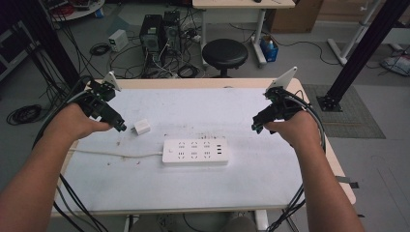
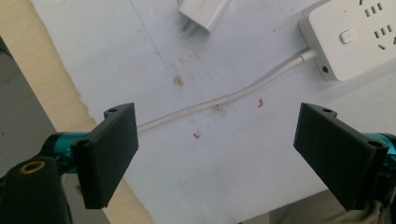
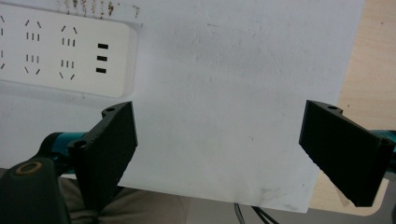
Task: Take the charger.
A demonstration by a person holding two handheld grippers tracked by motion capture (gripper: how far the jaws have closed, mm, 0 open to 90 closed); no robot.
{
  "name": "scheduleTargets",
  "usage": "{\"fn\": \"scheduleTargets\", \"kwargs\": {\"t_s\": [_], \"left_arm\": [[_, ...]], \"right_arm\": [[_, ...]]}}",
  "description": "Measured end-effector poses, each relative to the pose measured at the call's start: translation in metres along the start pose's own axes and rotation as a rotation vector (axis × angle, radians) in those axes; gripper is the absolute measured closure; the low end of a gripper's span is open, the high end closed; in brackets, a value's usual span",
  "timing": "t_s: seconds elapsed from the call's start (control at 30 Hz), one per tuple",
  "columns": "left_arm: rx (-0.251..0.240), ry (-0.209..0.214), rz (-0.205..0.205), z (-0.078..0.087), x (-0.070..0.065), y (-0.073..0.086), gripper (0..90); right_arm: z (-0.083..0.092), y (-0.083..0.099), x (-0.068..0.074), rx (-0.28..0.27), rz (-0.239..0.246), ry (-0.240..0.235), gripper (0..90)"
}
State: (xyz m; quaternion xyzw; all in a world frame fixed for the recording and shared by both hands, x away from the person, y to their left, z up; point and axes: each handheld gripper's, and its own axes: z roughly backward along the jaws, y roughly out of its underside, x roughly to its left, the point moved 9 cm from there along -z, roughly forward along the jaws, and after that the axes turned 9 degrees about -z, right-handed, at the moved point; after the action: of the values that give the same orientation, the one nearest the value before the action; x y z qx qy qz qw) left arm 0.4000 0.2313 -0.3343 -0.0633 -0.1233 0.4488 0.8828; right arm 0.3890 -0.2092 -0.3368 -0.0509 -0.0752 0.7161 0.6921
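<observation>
A white power strip (image 1: 195, 152) lies flat at the middle of the table, its white cord (image 1: 116, 154) running off to the left. A small white plug adapter (image 1: 142, 127) rests just left of and behind it. My left gripper (image 1: 120, 127) hovers beside the adapter, open and empty. The left gripper view looks down on the cord (image 2: 219, 101), the strip's end (image 2: 355, 37) and the adapter (image 2: 204, 14), with the jaws wide apart (image 2: 217, 156). My right gripper (image 1: 256, 127) hangs open and empty right of the strip. Its view has the strip (image 3: 60, 51) at upper left, jaws spread (image 3: 217, 154).
The table top (image 1: 270, 179) is a white sheet with small stains, on a wood-edged board. Behind the table stand a black stool (image 1: 225, 53), computer towers (image 1: 159, 31) and tangled cables. A black frame post (image 1: 360, 53) rises at the right.
</observation>
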Motion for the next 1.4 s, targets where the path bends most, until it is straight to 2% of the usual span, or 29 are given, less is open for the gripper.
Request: {"fn": "scheduleTargets", "kwargs": {"t_s": [0.07, 0.4, 0.5, 0.77, 0.9, 1.07, 1.23, 1.4], "left_arm": [[-0.002, -0.007, 0.001, -0.003, 0.000, -0.002, 13.9], [-0.006, 0.013, 0.001, -0.027, 0.003, -0.012, 13.9], [0.001, 0.012, -0.010, -0.037, 0.003, -0.015, 13.9], [0.005, 0.045, -0.022, -0.060, 0.001, -0.026, 13.9], [-0.012, 0.054, -0.023, -0.069, 0.001, -0.032, 13.9], [-0.008, 0.068, -0.058, -0.084, 0.001, -0.037, 13.9], [0.006, 0.076, -0.063, -0.099, 0.002, -0.039, 13.9], [0.008, 0.090, -0.088, -0.110, 0.005, -0.042, 13.9]], "right_arm": [[0.000, 0.000, 0.002, -0.007, 0.006, 0.000, 10.9], [0.002, 0.002, 0.007, -0.014, 0.019, 0.003, 10.9], [0.004, 0.002, 0.008, -0.021, 0.028, 0.001, 10.9], [0.008, 0.002, 0.013, -0.031, 0.054, 0.007, 10.9], [0.008, 0.001, 0.012, -0.037, 0.052, 0.008, 10.9], [0.009, 0.003, 0.010, -0.038, 0.052, 0.009, 10.8], [0.008, 0.005, 0.008, -0.035, 0.049, 0.012, 10.9], [0.004, 0.006, 0.008, -0.027, 0.057, 0.019, 10.9]]}}
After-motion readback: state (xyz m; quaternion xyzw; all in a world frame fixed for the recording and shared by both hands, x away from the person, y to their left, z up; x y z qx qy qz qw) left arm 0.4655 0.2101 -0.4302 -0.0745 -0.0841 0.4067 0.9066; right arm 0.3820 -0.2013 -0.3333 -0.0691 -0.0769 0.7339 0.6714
